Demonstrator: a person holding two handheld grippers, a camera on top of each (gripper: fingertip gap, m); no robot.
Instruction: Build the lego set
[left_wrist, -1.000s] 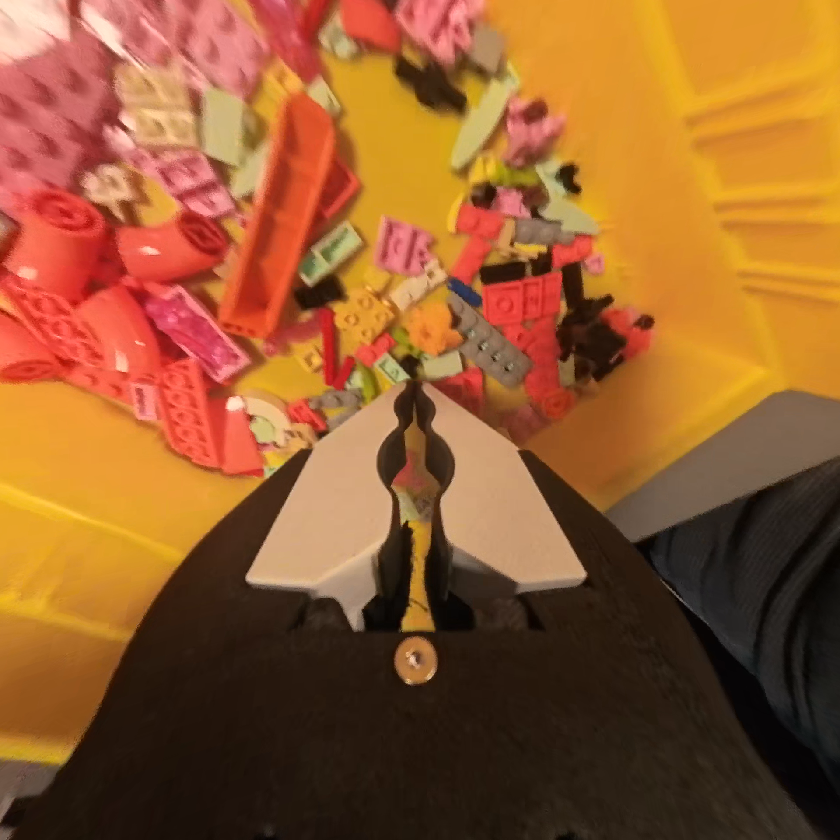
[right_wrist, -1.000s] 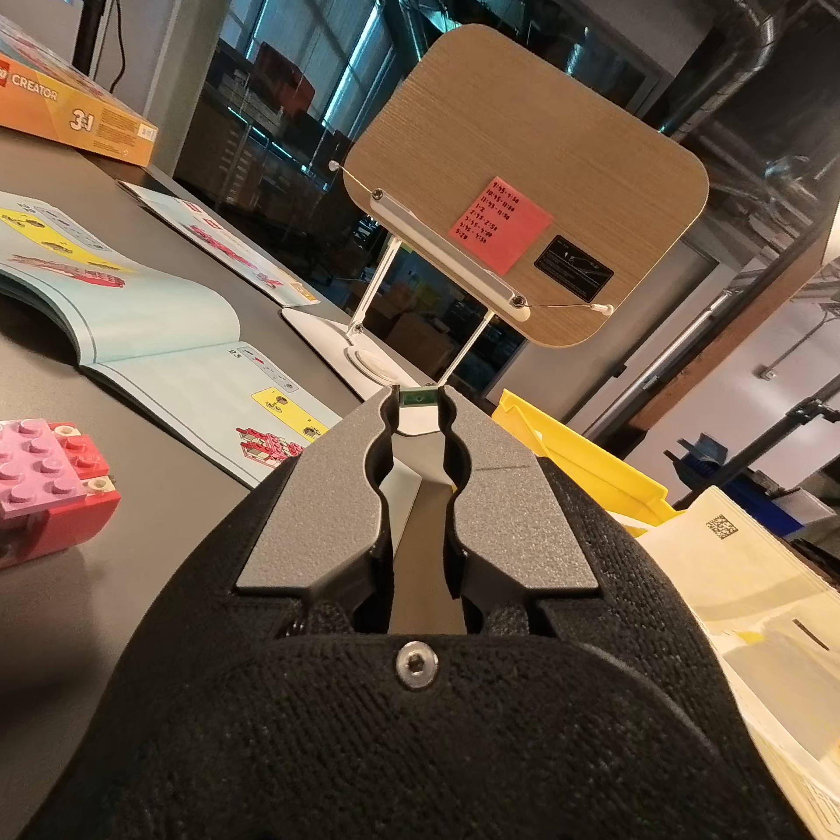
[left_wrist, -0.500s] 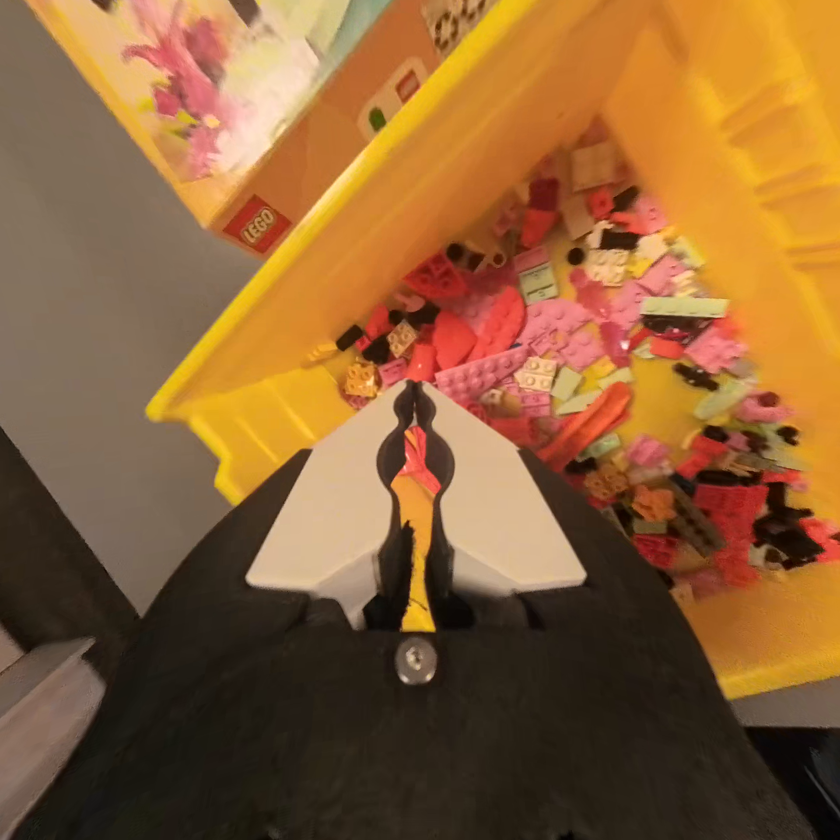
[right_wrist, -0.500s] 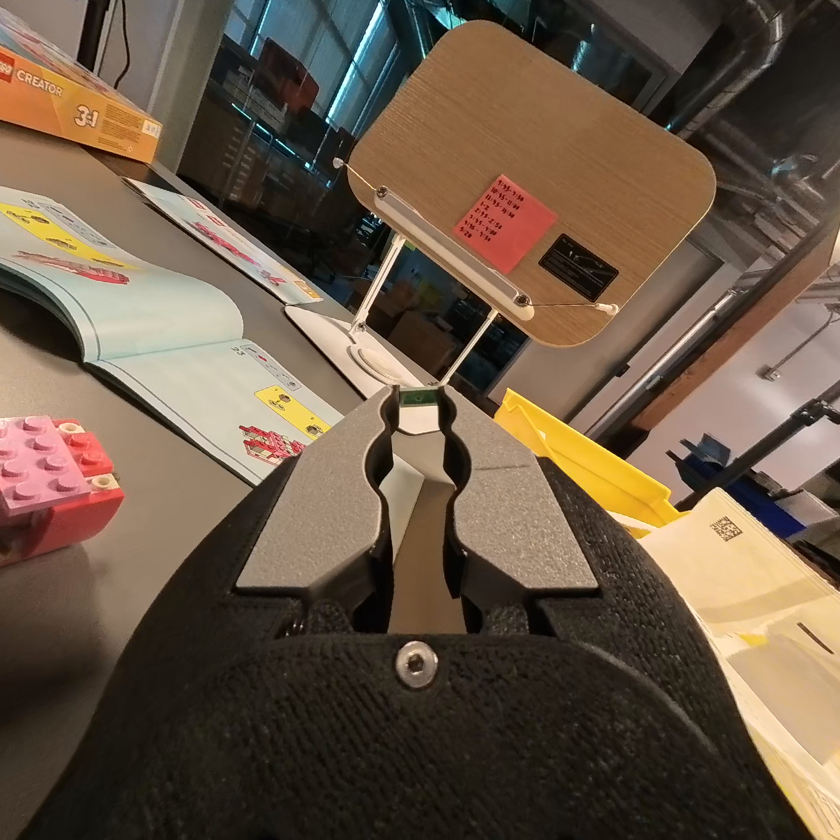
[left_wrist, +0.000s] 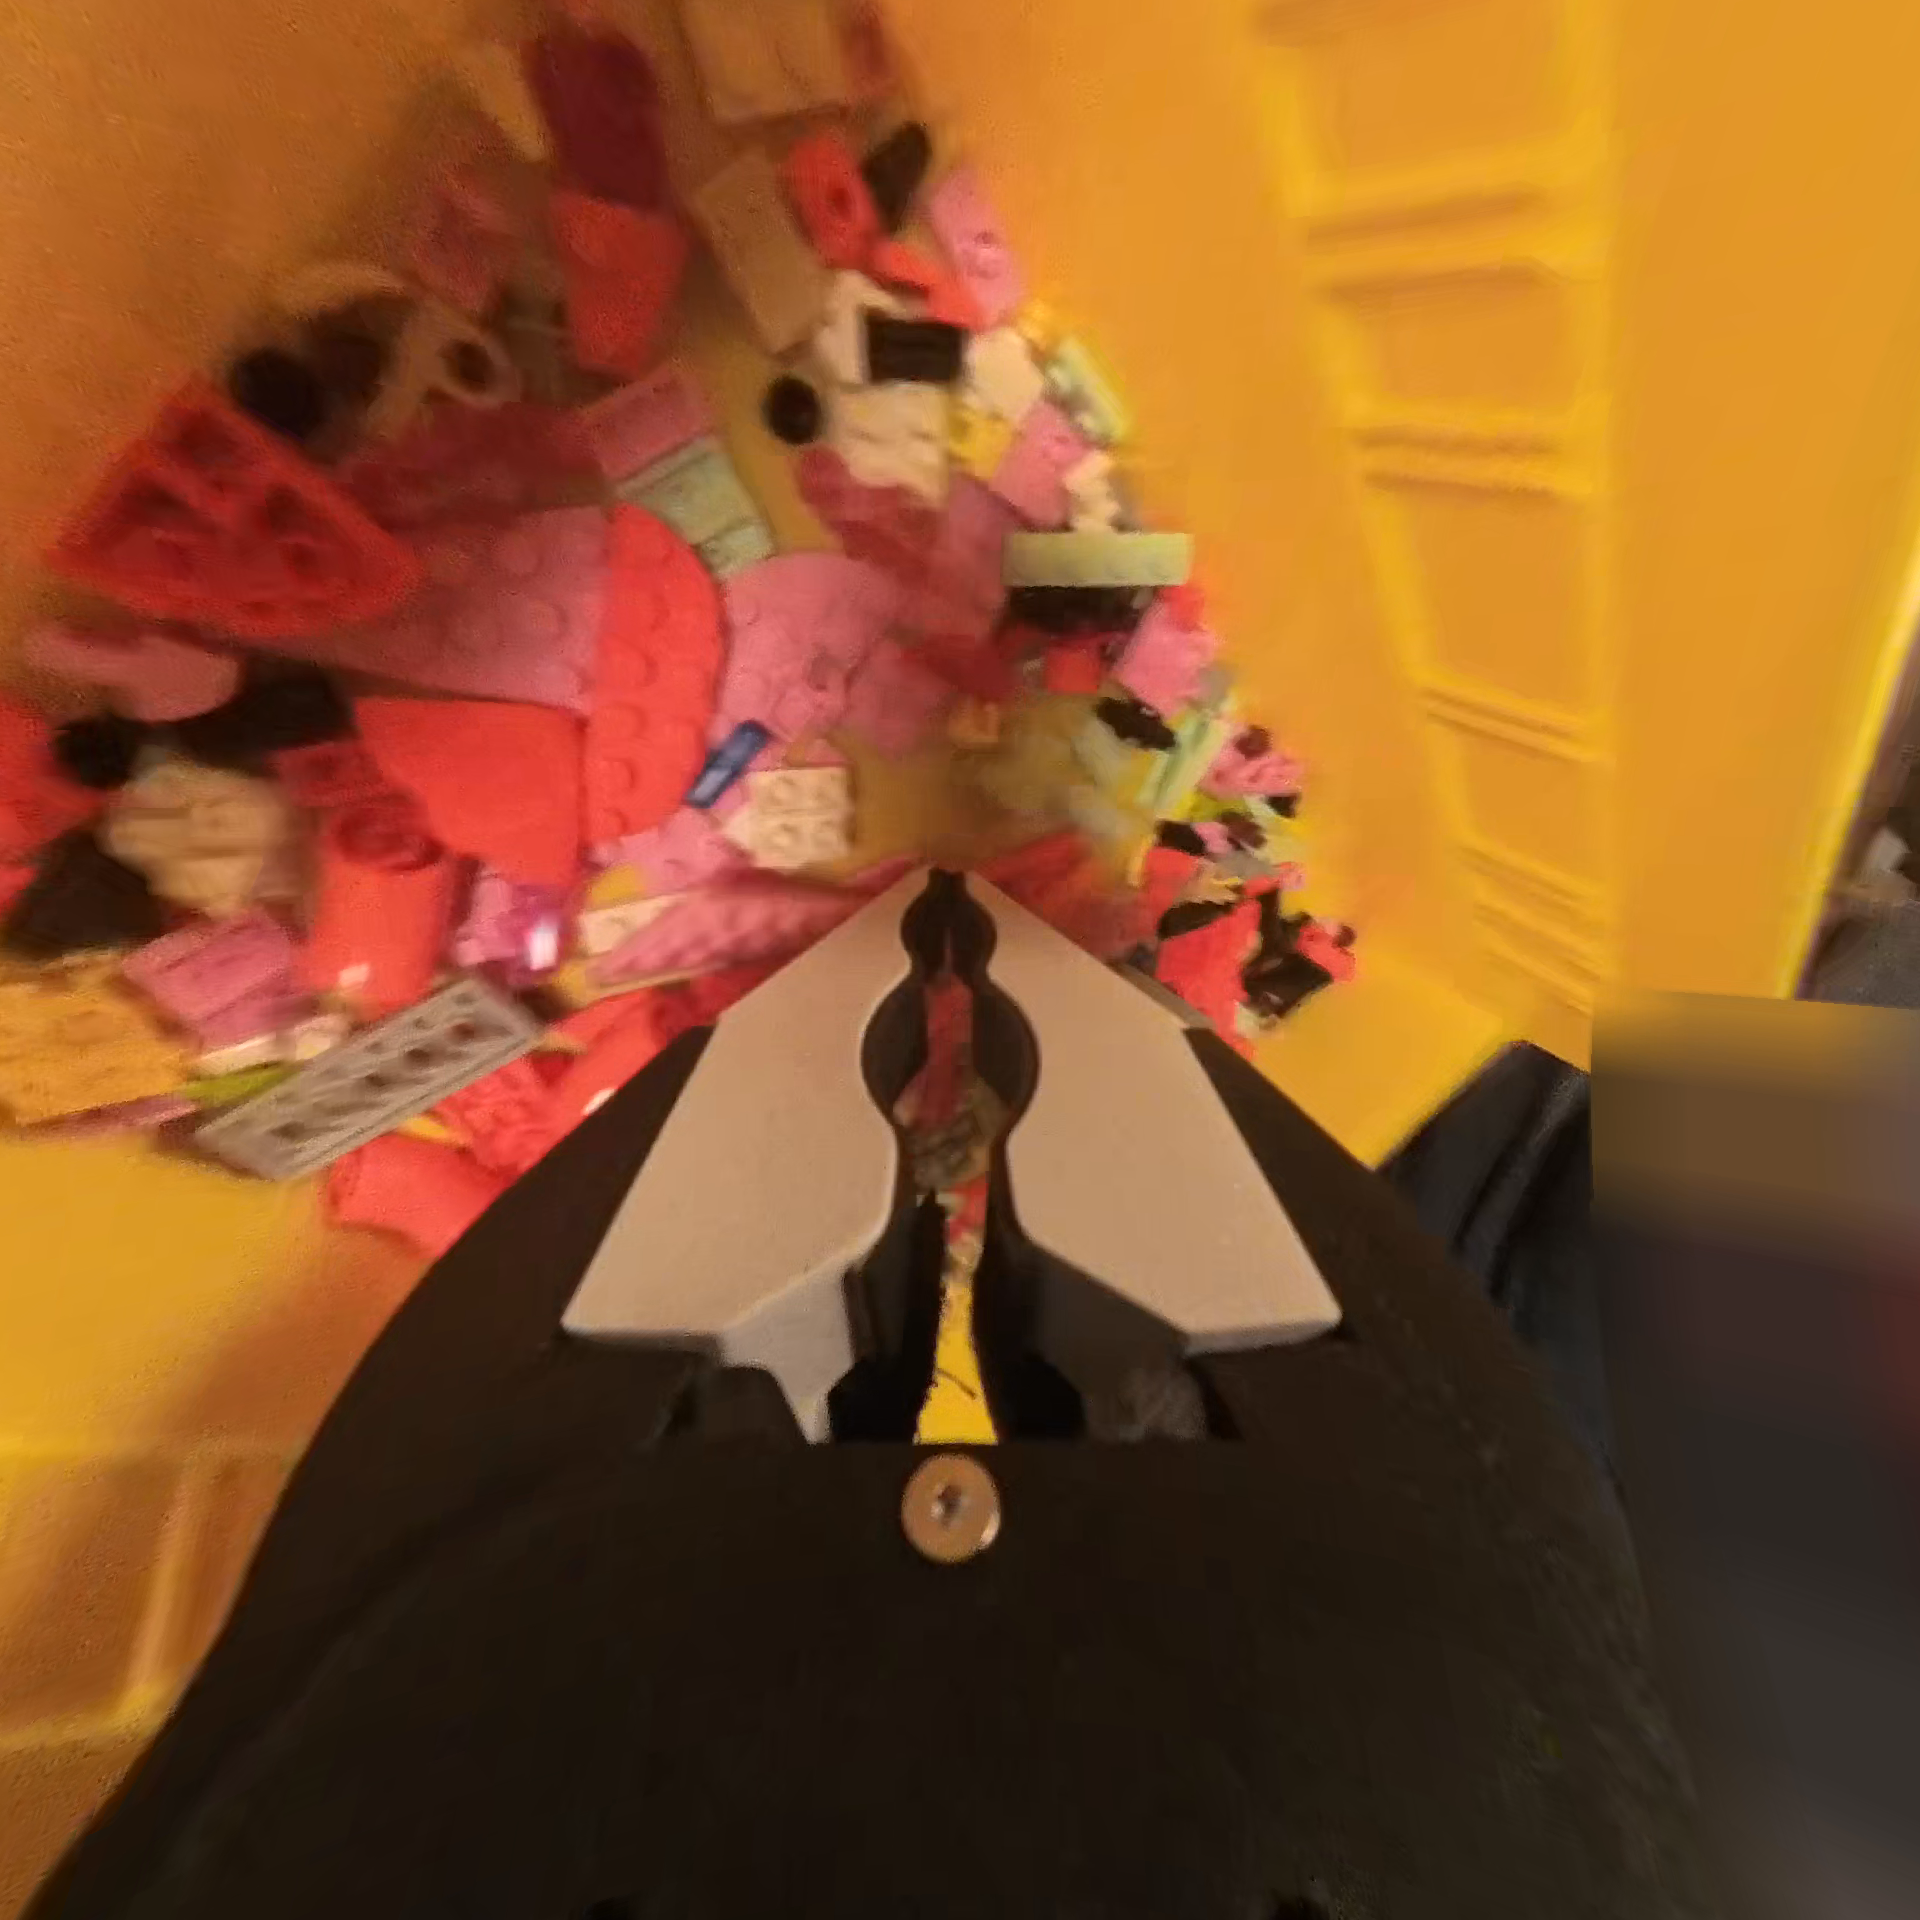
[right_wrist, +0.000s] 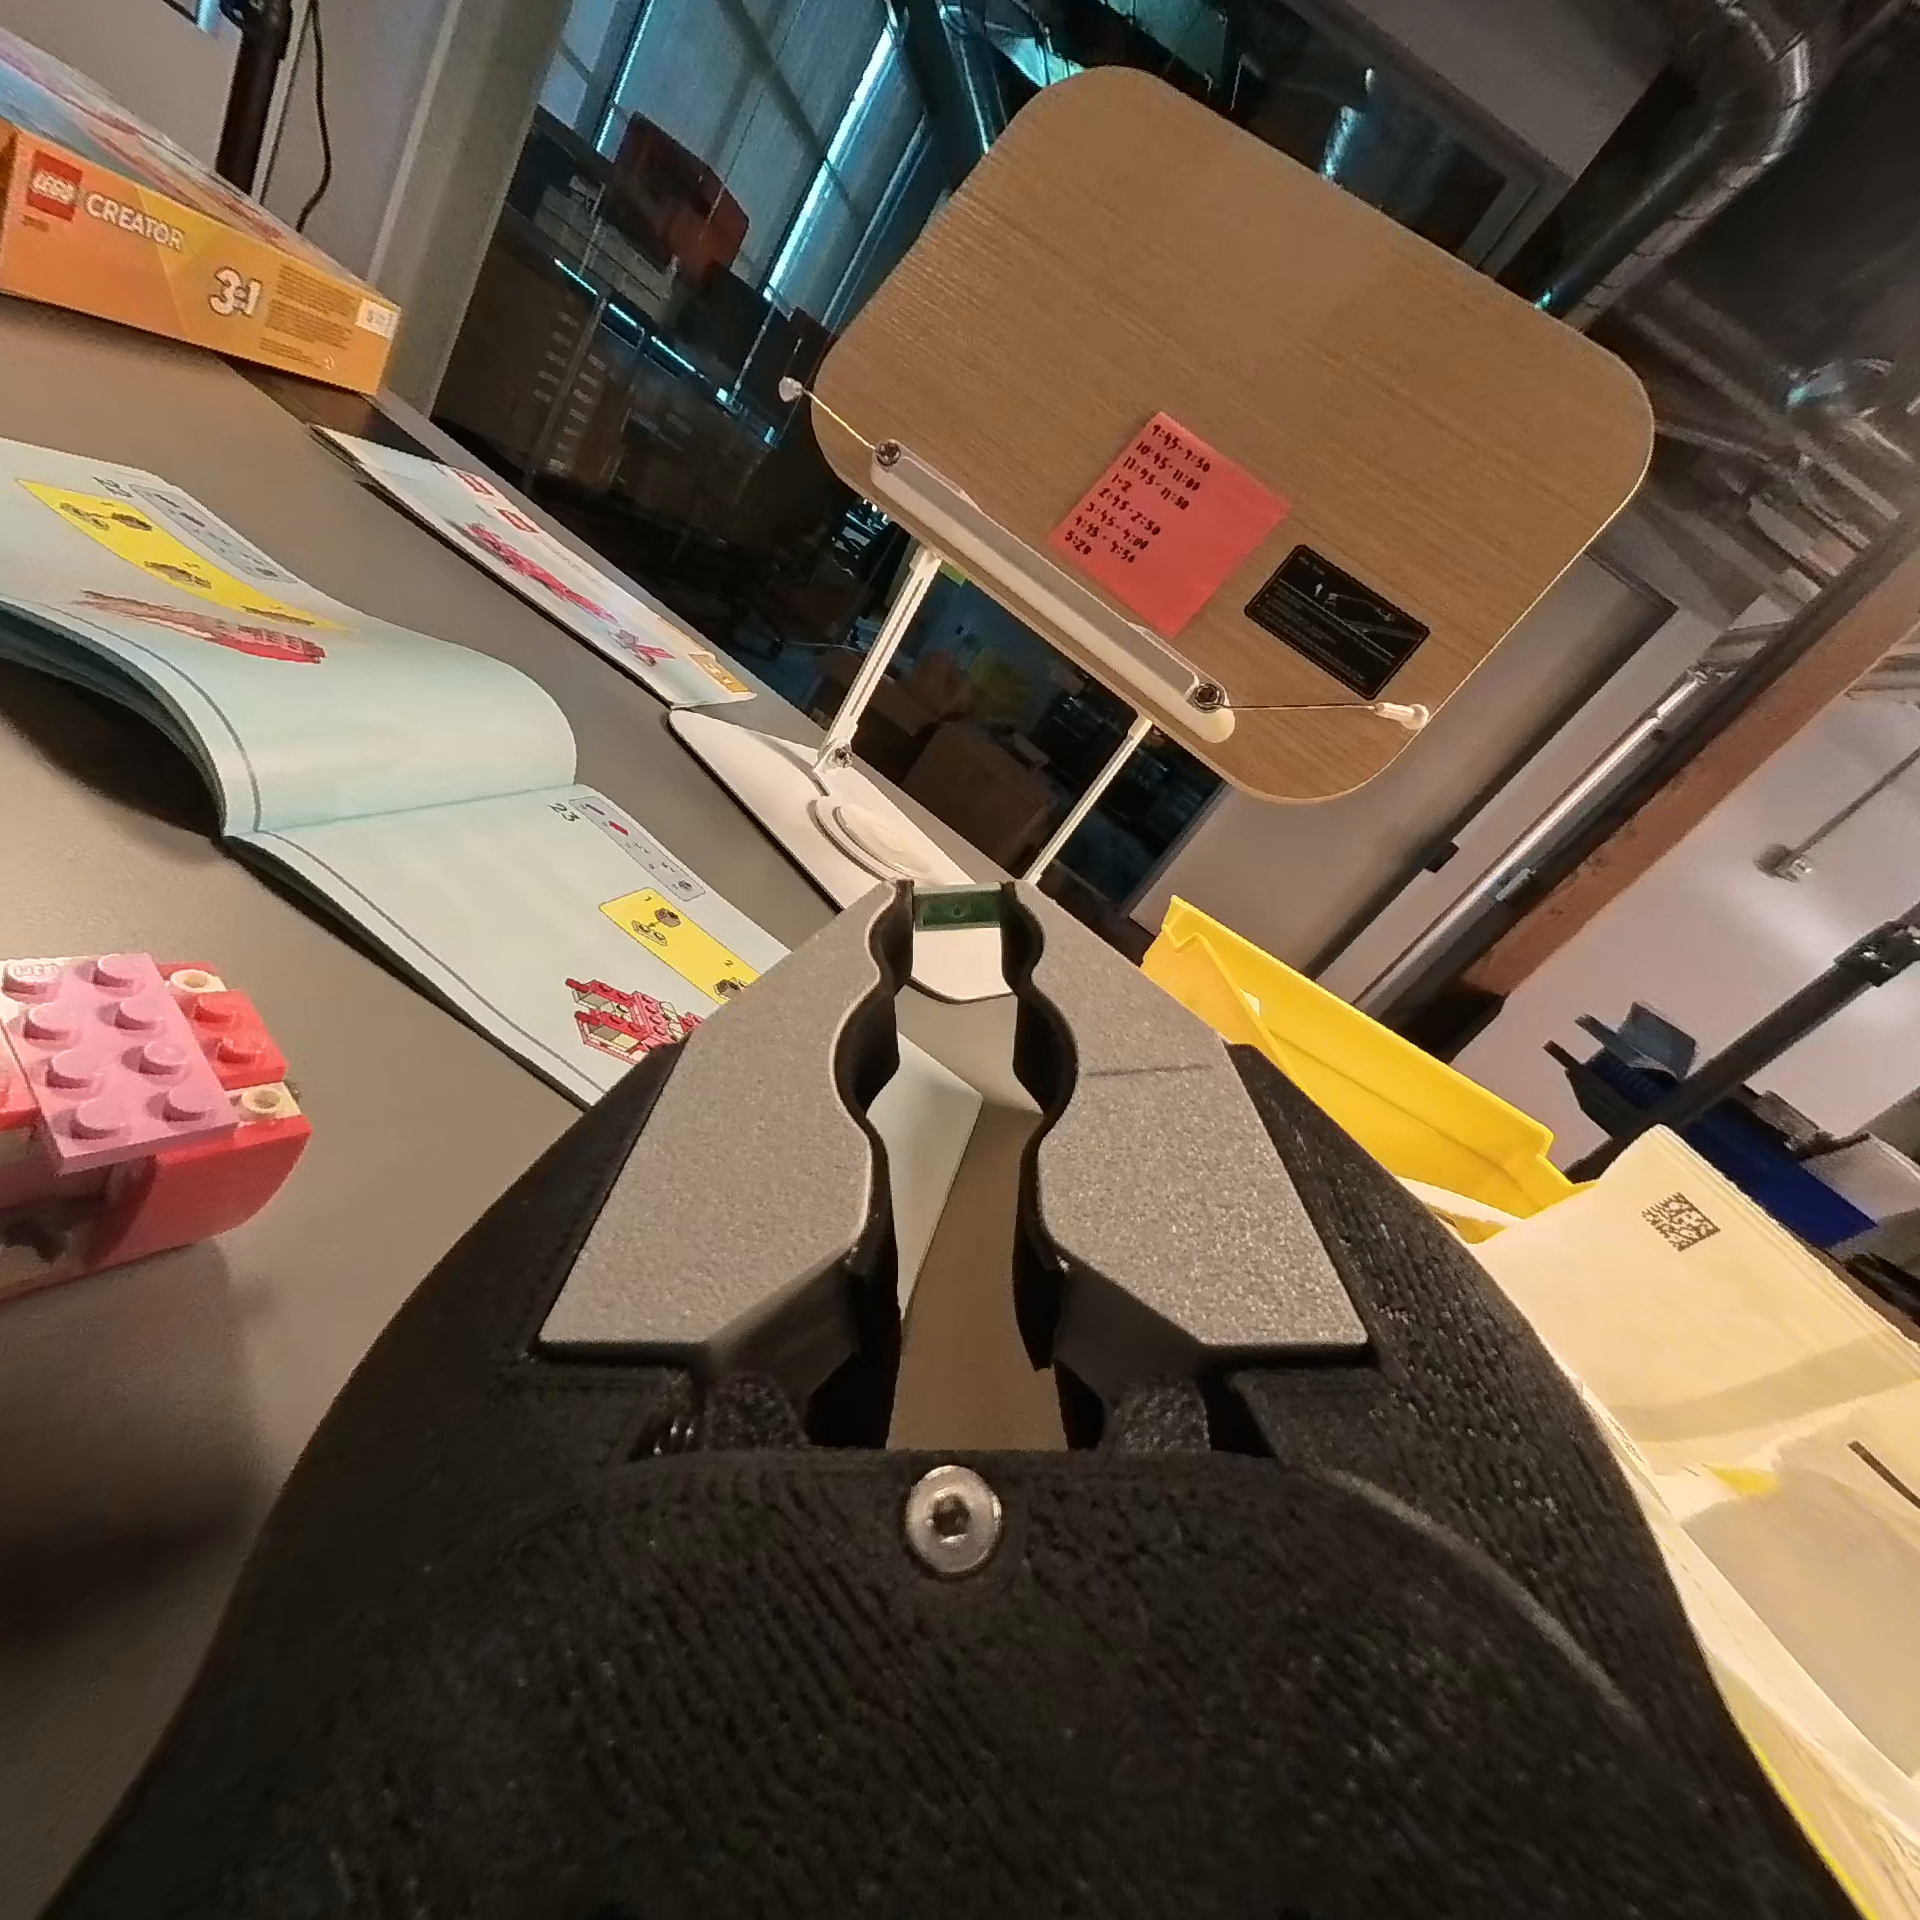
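Left wrist view looks down into a yellow bin (left_wrist: 1507, 520), where the left gripper (left_wrist: 948, 883) hangs over a blurred heap of loose bricks (left_wrist: 644, 665) — red, pink, white, black, with a grey plate (left_wrist: 364, 1081) at the near left. Its pale fingers (left_wrist: 790, 1122) meet at the tips, with nothing between them. Right wrist view shows the right gripper (right_wrist: 958, 906) above the grey surface (right_wrist: 343, 1195); its dark fingers (right_wrist: 748, 1164) pinch a small green piece (right_wrist: 956, 910) at the tips. Nearby lie an open instruction booklet (right_wrist: 343, 769), a pink-and-red brick build (right_wrist: 125, 1101) at the left and a tilted wooden stand (right_wrist: 1226, 416) ahead
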